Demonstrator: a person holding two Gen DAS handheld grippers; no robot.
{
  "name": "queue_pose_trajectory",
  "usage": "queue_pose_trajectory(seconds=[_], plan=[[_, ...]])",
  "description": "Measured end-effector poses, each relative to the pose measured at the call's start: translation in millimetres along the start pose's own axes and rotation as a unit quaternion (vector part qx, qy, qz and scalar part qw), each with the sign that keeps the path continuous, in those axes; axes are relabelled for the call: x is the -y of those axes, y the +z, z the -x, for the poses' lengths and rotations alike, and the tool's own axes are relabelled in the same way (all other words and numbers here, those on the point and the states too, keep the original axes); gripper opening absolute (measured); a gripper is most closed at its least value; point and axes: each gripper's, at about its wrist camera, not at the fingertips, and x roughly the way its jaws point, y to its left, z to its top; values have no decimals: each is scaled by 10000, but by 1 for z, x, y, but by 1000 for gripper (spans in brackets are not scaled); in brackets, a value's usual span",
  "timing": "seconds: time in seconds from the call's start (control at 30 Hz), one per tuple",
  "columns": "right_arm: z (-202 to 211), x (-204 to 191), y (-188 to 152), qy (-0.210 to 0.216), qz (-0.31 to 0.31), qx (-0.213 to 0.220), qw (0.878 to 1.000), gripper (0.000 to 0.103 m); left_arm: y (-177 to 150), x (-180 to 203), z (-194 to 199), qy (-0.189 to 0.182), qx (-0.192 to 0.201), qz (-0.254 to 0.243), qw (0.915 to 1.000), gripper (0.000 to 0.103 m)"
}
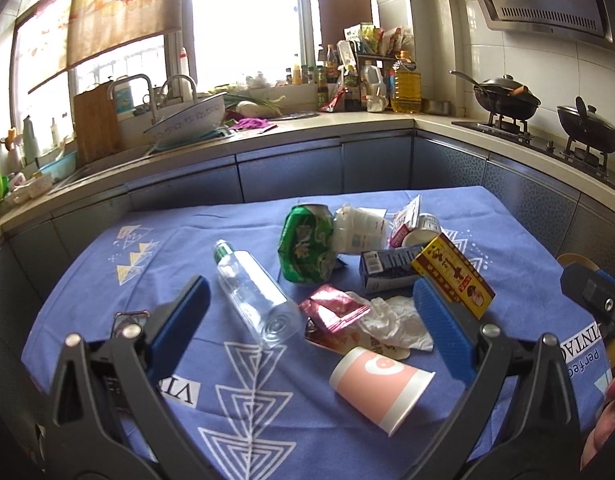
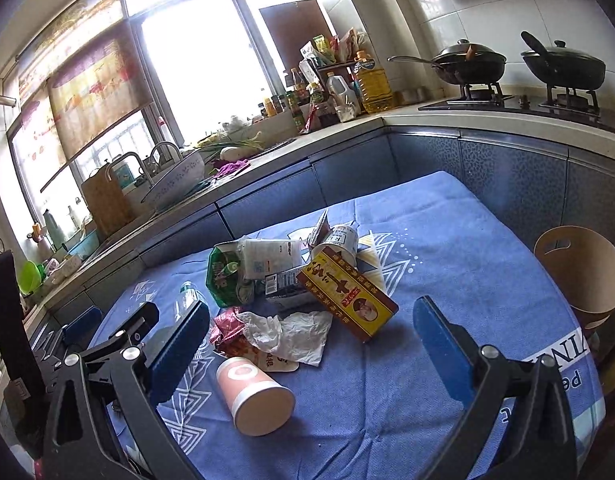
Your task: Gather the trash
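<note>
Holding your left tool (image 1: 311, 316) spread wide over the desk (image 1: 107, 300), you frame the clear bottle (image 1: 255, 292) and wrappers, ready to pick. From the right wrist, your right tool (image 2: 311, 344) also gapes empty, just short of the pink cup (image 2: 255, 394), with the trash heaped beyond that cup around the yellow box (image 2: 347, 294).

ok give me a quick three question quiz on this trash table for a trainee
1. True or false: the clear plastic bottle with a green cap stands upright on the blue patterned tablecloth.
2. Which item lies nearest the cameras? A) crushed green can B) pink and white paper cup C) yellow and red cardboard box
3. Fill in: both the left hand-held gripper and the right hand-held gripper are ____ and holding nothing.

Key: 1 false, it lies on its side. 2 B. 3 open.
</note>
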Motion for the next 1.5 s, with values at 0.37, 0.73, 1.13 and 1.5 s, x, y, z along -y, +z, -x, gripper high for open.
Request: queue_pose_trajectory(seconds=[0.37, 0.73, 1.13, 1.5], plan=[[0, -8, -4, -81, 250, 76, 9996, 100, -4, -5, -3, -45, -35, 78, 10000, 97], [-1, -12, -7, -61, 354, 69, 9993, 100, -9, -15, -4, -31, -16, 198, 9998, 97], [-4, -15, -11, 16, 358, -35, 9994, 99, -15, -18, -6, -71, -53, 247, 9997, 97], [-5, -15, -15, 37, 308, -124, 9994, 99, -23, -25, -5, -229, -164, 418, 9987, 97]])
